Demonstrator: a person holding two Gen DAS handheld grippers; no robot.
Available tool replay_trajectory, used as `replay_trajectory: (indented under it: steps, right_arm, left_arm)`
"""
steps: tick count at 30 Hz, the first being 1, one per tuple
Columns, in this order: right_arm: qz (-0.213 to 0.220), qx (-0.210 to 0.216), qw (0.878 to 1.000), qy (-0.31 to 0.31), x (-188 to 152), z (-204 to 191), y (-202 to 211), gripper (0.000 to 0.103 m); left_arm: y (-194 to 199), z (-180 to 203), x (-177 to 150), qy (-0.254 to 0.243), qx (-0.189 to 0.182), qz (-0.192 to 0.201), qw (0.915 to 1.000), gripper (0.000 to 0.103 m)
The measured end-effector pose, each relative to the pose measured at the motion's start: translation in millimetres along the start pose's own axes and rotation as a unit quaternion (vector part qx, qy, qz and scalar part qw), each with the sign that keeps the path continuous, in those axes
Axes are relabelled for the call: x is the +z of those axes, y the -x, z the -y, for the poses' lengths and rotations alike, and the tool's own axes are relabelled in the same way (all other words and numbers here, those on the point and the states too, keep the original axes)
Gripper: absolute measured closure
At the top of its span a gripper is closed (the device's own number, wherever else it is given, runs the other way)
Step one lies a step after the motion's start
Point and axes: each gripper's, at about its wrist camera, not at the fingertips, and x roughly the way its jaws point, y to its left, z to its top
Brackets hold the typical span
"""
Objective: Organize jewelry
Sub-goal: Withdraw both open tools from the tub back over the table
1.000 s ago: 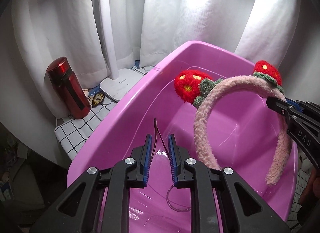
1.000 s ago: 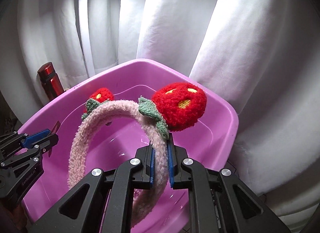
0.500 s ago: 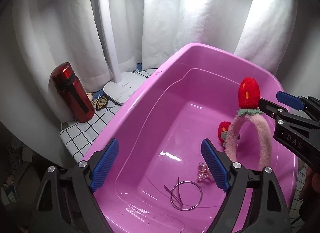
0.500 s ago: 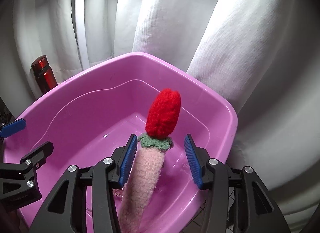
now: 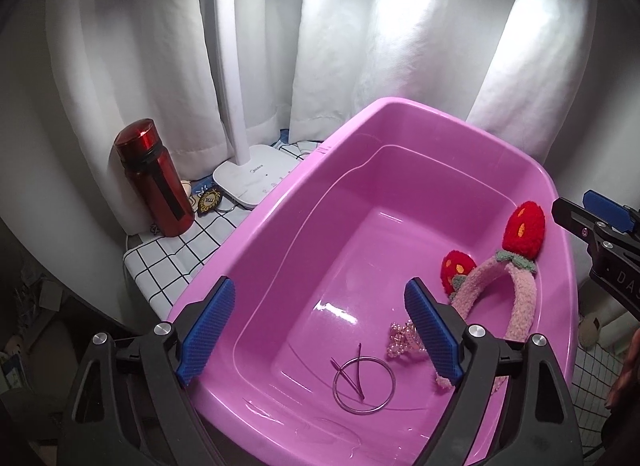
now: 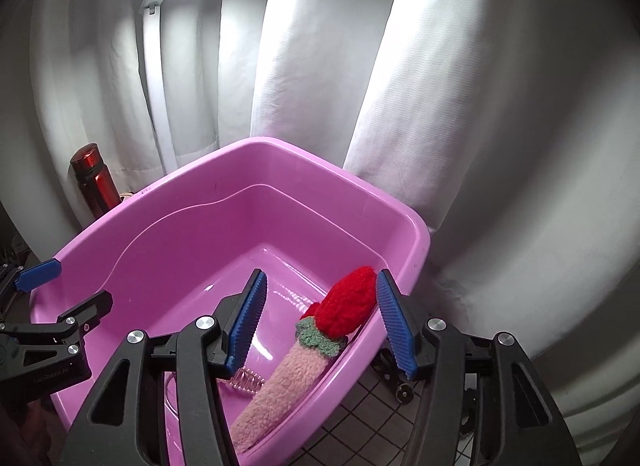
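- Jewelry lies in the pink tub (image 5: 404,133); both tongs hang above it, spread wide and holding nothing.
- Left tongs (image 5: 320,330): blue pads well apart over the tub's near end, nothing between them but the tub floor.
- Right tongs (image 6: 320,322): pads apart on either side of the headband's red strawberry (image 6: 350,304), with a gap showing on both sides.
- Fuzzy pink headband (image 5: 520,298) stands on edge against the tub's right wall, its two strawberries uppermost.
- Beaded pink piece (image 5: 402,340) rests on the tub floor just beside the headband, partly hidden by the left tongs' right pad.
- Thin metal ring (image 5: 364,384) lies flat on the floor near the beaded piece, with a dark hairpin-like piece (image 5: 354,372) across it.
- Outside the tub, on the grid-patterned worktop (image 5: 160,266): a red bottle (image 5: 154,177) upright at the curtain (image 5: 360,45), a white lamp base (image 5: 256,175) beside it, and a small badge (image 5: 209,200) between them.
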Motion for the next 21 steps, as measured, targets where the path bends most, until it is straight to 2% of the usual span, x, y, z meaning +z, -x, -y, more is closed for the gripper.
replay_trajectory:
  steps: [4, 9, 14, 21]
  right_arm:
    - [0.015, 0.004, 1.000, -0.017, -11, 11, 22, 0.048]
    - [0.038, 0.004, 0.998, -0.047, -35, 31, 56, 0.047]
    - [0.051, -0.008, 0.995, -0.080, -74, 58, 92, 0.043]
    - [0.041, -0.052, 0.989, -0.136, -145, 105, 134, 0.042]
  left_arm:
    - [13, 5, -1, 0.000, -0.009, 0.011, 0.9999, 0.017]
    - [34, 16, -5, 0.001, -0.031, 0.028, 0.9991, 0.010]
    - [58, 36, -12, -0.012, -0.054, 0.046, 0.9974, 0.008]
    - [88, 77, -31, -0.035, -0.098, 0.062, 0.9927, 0.006]
